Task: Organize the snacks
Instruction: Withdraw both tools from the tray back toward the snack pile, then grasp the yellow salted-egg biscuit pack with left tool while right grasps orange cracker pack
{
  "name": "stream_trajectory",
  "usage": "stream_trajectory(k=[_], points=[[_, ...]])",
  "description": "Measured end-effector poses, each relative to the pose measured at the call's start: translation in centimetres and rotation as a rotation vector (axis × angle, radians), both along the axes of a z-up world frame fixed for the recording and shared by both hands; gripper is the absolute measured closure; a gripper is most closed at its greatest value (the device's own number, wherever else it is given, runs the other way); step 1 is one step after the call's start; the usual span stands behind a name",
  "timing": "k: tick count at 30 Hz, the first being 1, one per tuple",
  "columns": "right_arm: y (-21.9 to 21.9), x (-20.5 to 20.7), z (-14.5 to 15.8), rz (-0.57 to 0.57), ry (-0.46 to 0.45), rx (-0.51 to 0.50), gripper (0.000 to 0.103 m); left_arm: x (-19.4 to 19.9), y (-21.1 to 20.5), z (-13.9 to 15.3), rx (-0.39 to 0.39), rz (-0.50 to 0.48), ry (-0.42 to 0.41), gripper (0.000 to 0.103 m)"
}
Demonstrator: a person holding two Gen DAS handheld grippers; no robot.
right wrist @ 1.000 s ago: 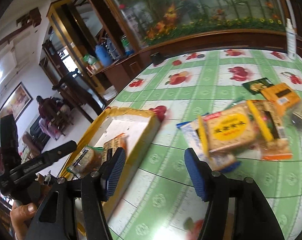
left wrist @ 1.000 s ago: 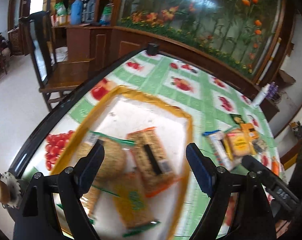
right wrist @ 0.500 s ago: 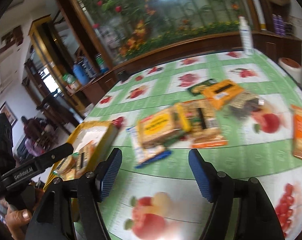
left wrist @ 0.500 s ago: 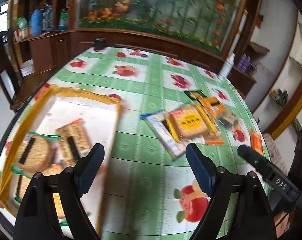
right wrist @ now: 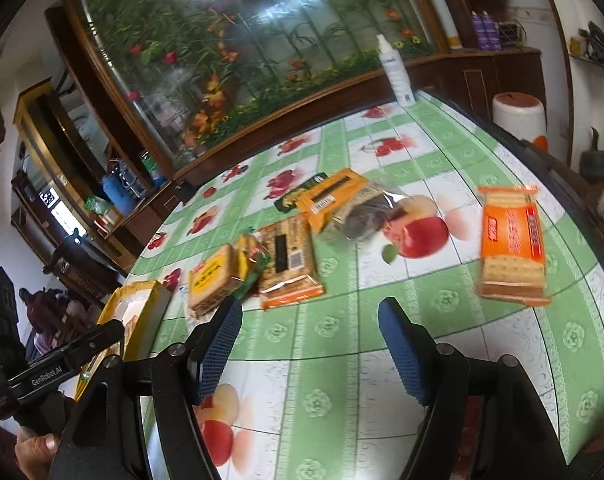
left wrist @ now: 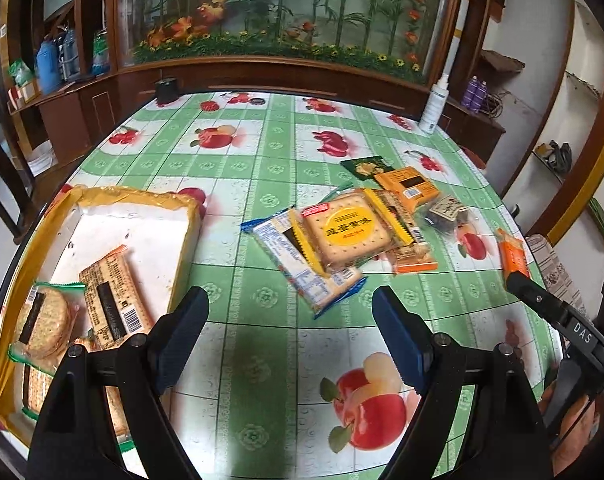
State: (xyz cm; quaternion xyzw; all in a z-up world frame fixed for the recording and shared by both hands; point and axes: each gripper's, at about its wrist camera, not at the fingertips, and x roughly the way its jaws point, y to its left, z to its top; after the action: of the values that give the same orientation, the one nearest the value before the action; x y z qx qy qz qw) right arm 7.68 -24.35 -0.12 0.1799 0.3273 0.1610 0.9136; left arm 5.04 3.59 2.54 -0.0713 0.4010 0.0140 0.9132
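**Both Grippers Held Wide Above the Table**

The left gripper hovers with blue-padded fingers spread, beside the yellow tray. The right gripper is likewise spread, empty, farther from that tray, tilted slightly.

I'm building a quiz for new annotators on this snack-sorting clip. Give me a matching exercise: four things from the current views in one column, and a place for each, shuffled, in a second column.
Things:
1. round biscuit pack with green edges
2. yellow-label cracker pack
3. orange cracker pack
4. white spray bottle

Places:
A. far edge of the table, upright
B. inside the yellow tray
C. lying alone on the tablecloth, apart from the pile
D. on top of the blue-edged pack in the pile

Pairs: 1-B, 2-D, 3-C, 4-A
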Motion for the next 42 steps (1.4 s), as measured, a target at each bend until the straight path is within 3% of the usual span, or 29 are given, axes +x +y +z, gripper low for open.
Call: stream_trajectory(k=[18,28,35,42], points=[[-6.6,-0.2,-2.1,-0.169,0.055,-0.015,0.018,4.3,-4.7,-2.9,0.122,-0.109,0.065,0.019],[-7.7,2.2,-2.3,-0.322,0.092,-0.129,0.016,7.9,-3.2,-2.5,-0.059,-0.002,0.074,0.019],[-8.4,4.5,-1.9,-0.408,0.109,-0.224,0.015,10.9,-3.6,-3.2,-0.064,0.062,0.093,0.019],[-9.6,6.0,-2.9,-0.441,0.155,-0.247,0.009,12.4,-5.1,-4.3,-0.028,0.035,0.124,0.019]])
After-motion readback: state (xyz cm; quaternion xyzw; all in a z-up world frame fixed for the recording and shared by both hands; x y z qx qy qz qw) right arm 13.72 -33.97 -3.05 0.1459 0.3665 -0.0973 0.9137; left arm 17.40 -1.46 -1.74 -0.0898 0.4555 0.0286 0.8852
